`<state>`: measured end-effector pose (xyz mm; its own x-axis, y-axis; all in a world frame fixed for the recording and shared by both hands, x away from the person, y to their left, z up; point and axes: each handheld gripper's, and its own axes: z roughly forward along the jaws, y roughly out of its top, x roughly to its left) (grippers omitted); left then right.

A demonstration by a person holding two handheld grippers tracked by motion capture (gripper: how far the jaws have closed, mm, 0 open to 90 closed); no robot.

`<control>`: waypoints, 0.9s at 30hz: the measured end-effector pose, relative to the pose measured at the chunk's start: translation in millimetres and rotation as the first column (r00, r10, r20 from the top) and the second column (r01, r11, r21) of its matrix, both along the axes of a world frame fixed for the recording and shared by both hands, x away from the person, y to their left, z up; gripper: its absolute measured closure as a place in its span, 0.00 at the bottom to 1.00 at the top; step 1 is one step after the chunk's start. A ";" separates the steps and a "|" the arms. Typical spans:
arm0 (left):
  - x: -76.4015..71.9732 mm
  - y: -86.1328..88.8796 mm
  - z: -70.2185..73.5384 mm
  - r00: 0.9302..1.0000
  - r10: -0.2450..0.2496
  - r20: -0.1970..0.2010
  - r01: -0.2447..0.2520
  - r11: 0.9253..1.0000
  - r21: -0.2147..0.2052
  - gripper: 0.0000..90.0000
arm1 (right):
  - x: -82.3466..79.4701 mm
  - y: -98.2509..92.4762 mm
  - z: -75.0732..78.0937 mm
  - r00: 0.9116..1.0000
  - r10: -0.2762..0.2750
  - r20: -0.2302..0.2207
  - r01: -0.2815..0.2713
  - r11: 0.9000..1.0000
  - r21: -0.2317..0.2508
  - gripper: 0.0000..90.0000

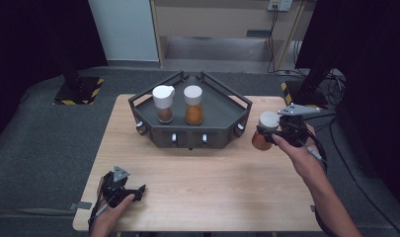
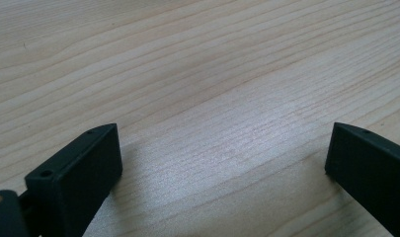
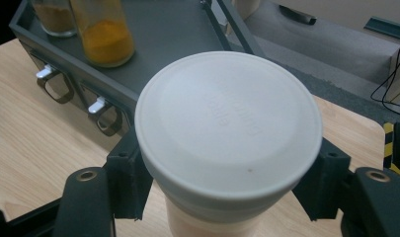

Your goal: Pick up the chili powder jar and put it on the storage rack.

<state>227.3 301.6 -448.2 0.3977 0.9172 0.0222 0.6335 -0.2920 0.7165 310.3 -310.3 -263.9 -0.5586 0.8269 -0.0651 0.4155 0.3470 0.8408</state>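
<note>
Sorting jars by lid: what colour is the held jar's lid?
White lid, clearest in the right gripper view.

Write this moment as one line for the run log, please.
right gripper: shut on white-lidded jar, right of grey rack | left gripper: open, over table | rack: two jars

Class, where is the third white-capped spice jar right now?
The third jar is in the right claw, off the table's right edge, beside the grey tray.
</note>
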 end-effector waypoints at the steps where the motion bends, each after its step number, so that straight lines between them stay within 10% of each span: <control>1: 0.0 0.0 0.0 1.000 0.000 0.000 0.000 1.000 0.000 0.00 | 1.0 0.8 1.7 1.000 0.000 -0.001 0.000 1.000 0.002 0.38; 27: -0.1 -0.1 0.0 1.000 0.000 0.000 0.000 1.000 0.000 0.00 | 24.9 18.6 35.6 0.999 0.034 -0.005 -0.034 0.999 -0.004 0.38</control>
<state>227.2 301.5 -448.2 0.3975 0.9173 0.0223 0.6336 -0.2920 0.7165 335.2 -291.7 -228.3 -0.5869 0.8070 -0.0659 0.4076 0.3648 0.8372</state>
